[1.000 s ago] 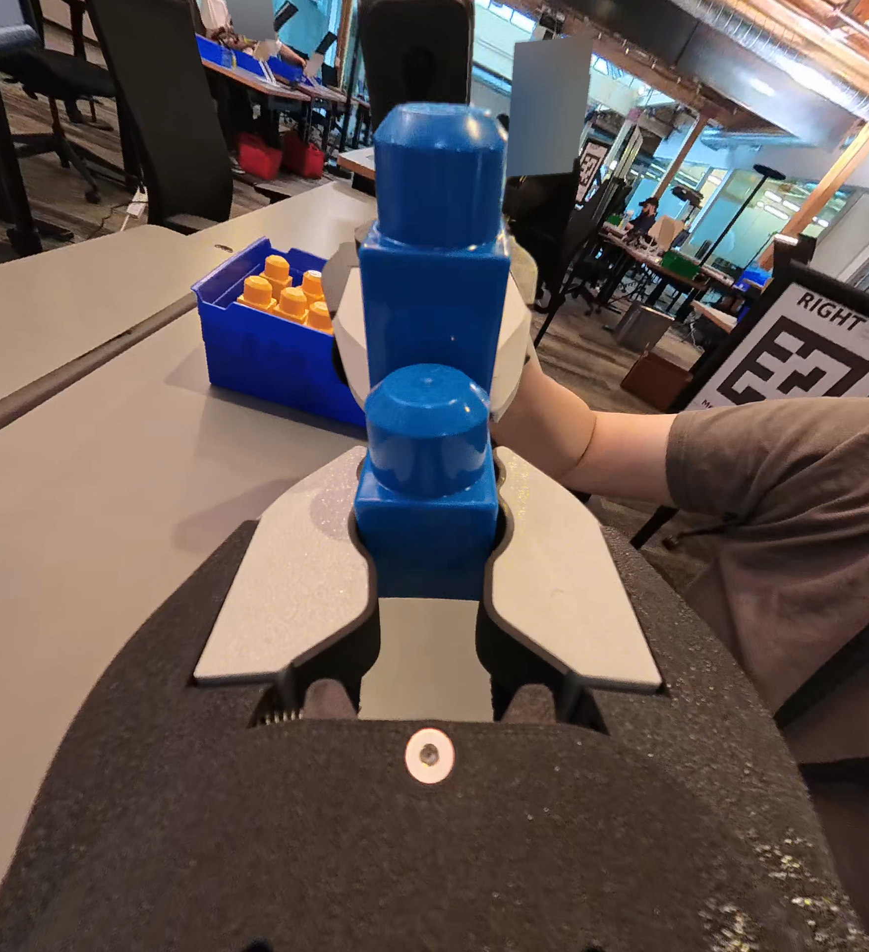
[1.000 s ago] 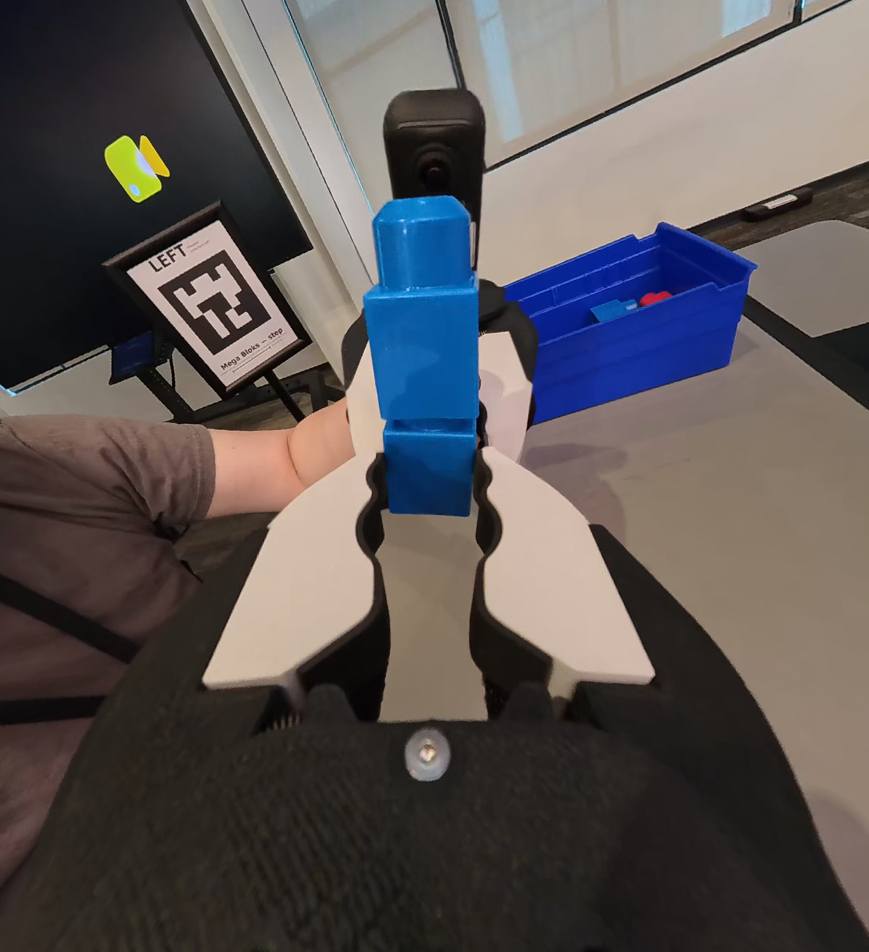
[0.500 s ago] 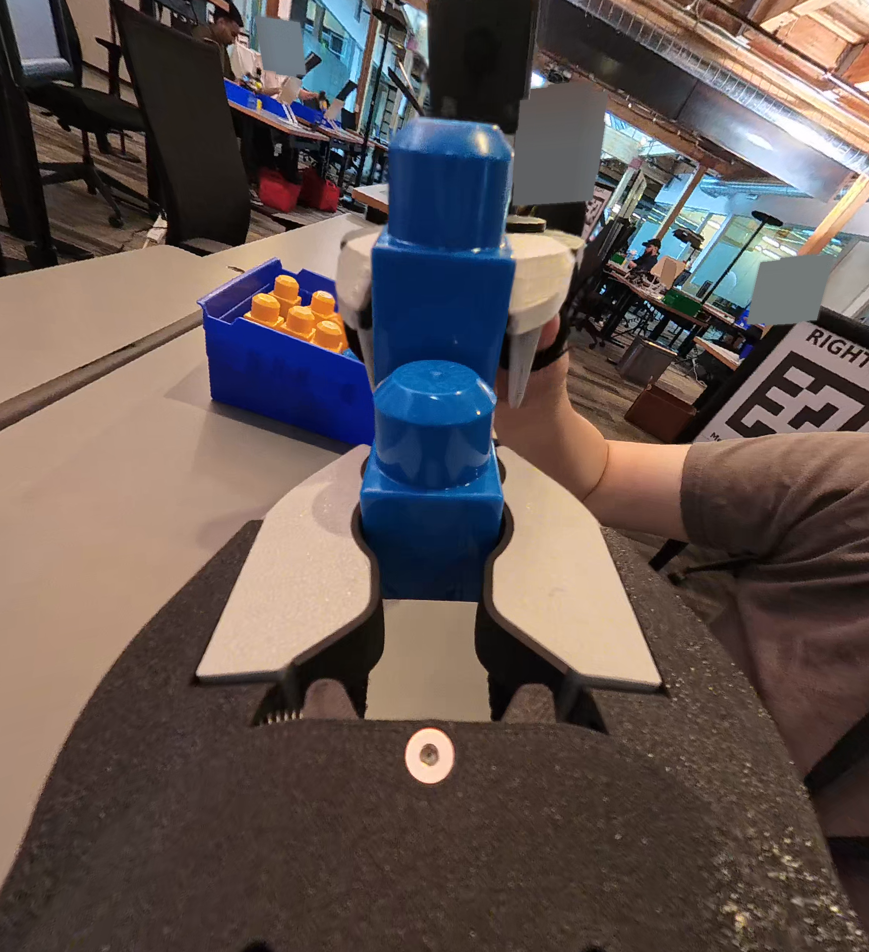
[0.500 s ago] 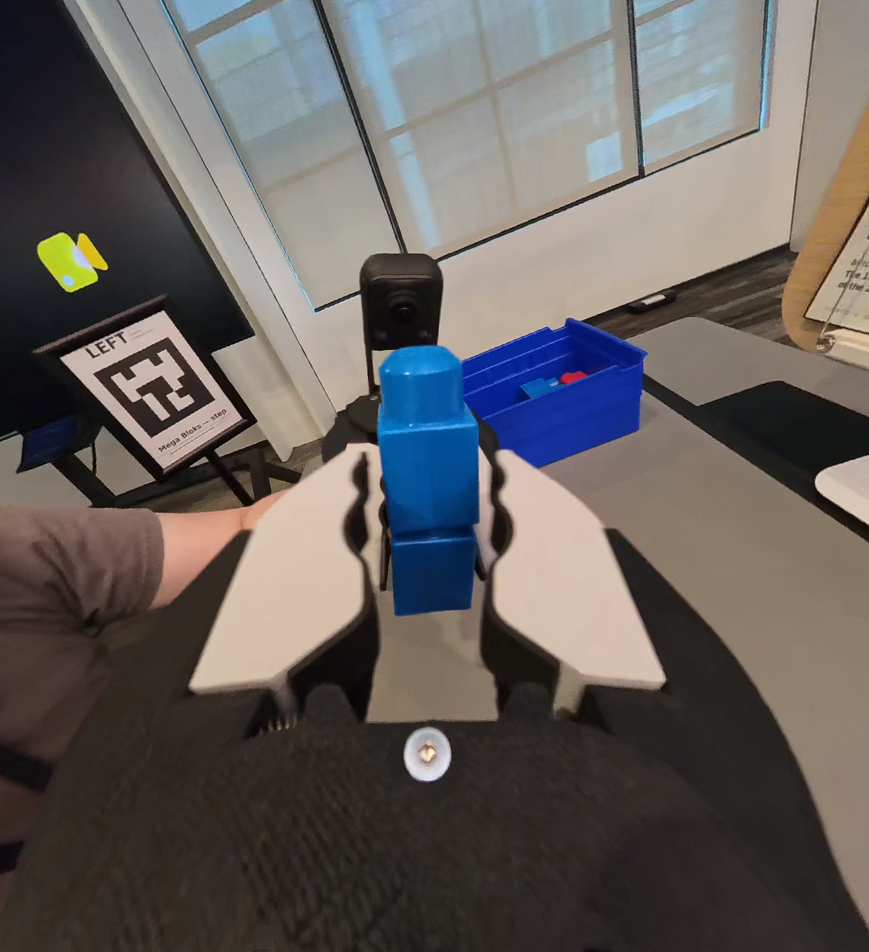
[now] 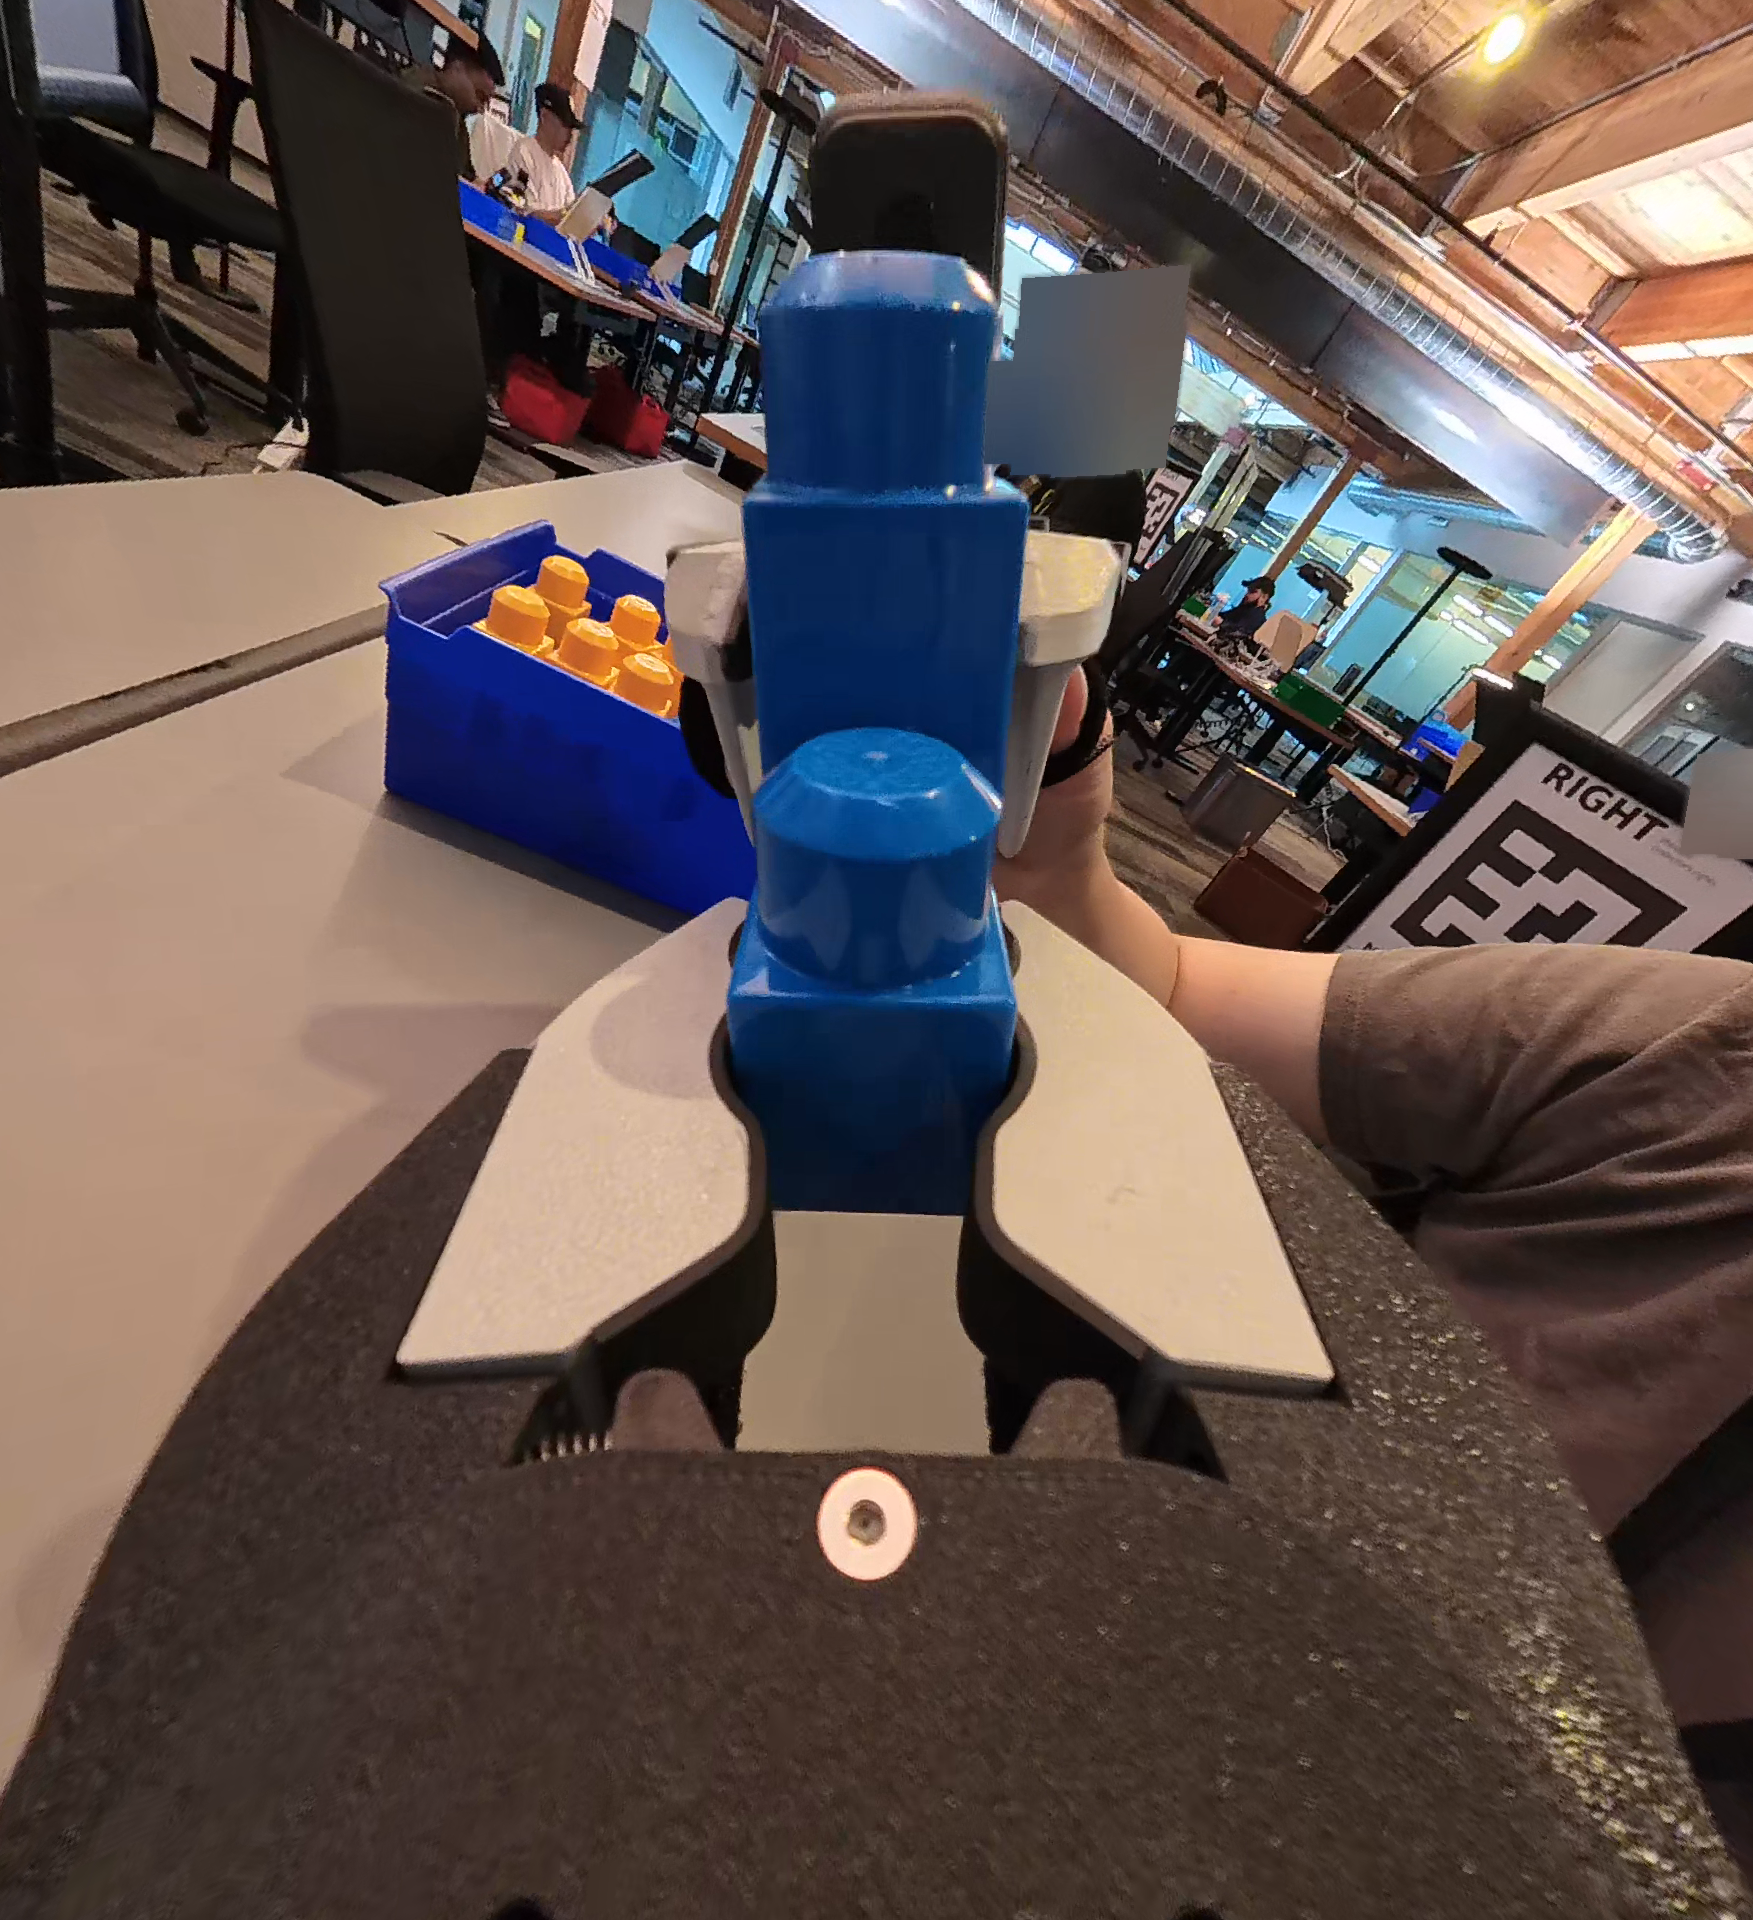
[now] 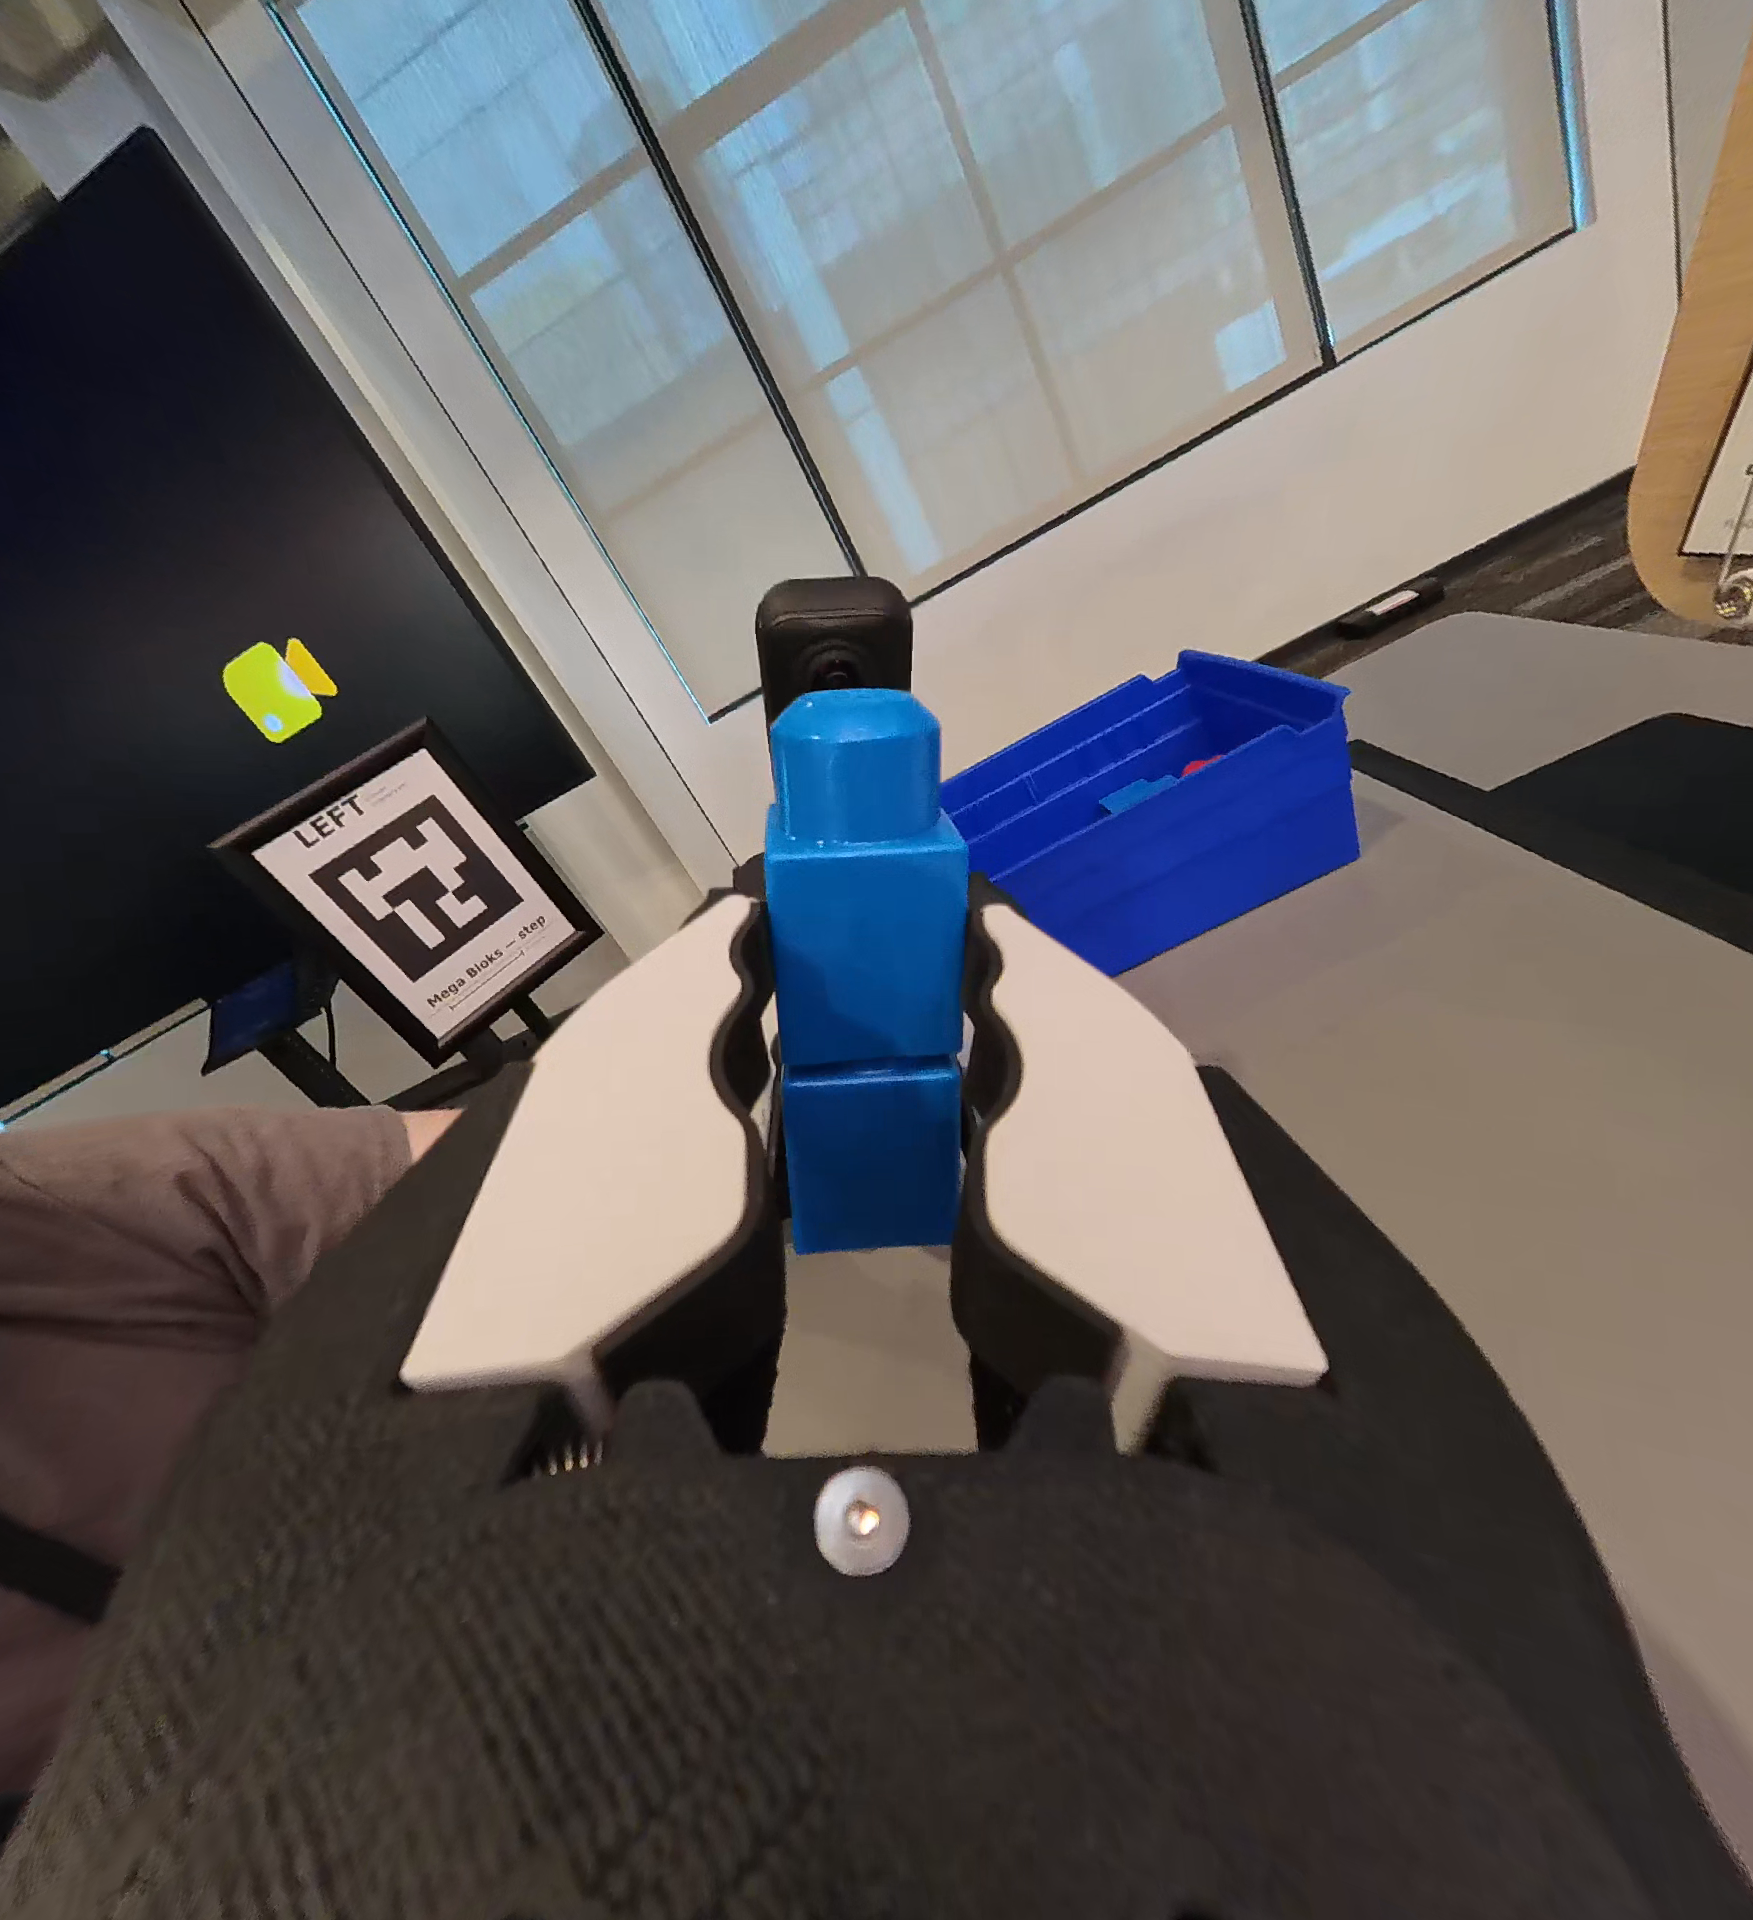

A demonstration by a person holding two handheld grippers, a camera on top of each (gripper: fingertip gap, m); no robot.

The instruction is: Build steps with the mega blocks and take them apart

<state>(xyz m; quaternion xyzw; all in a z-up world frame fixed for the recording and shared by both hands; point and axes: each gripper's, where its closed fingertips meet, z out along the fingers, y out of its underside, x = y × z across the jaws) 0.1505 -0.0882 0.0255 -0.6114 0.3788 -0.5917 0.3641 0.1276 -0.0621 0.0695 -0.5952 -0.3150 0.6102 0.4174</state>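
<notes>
Two blue mega blocks are joined as a step and held in the air between my two grippers, which face each other. In the left wrist view my left gripper (image 5: 870, 935) is shut on the lower blue block (image 5: 867, 1091), whose free stud faces me. The upper blue block (image 5: 882, 634) stands on its far end. The right gripper's fingers (image 5: 1054, 623) clamp that upper block from behind. In the right wrist view my right gripper (image 6: 867, 914) is shut around the upper block (image 6: 861, 935), with the lower block (image 6: 872, 1153) beneath it between the jaws.
A blue bin (image 5: 539, 727) with orange blocks (image 5: 581, 634) stands on the grey table (image 5: 176, 987) at the left. Another blue bin (image 6: 1163, 862) holding small blue and red pieces sits behind the blocks. A person's arm and sleeve (image 5: 1526, 1143) reach in from the right. Tip to tip, the grippers are about 5 cm apart.
The right gripper has slid farther forward along the blocks, from the lower one to around the upper one, and tilted up. The left gripper keeps its hold. The blocks stay joined.
</notes>
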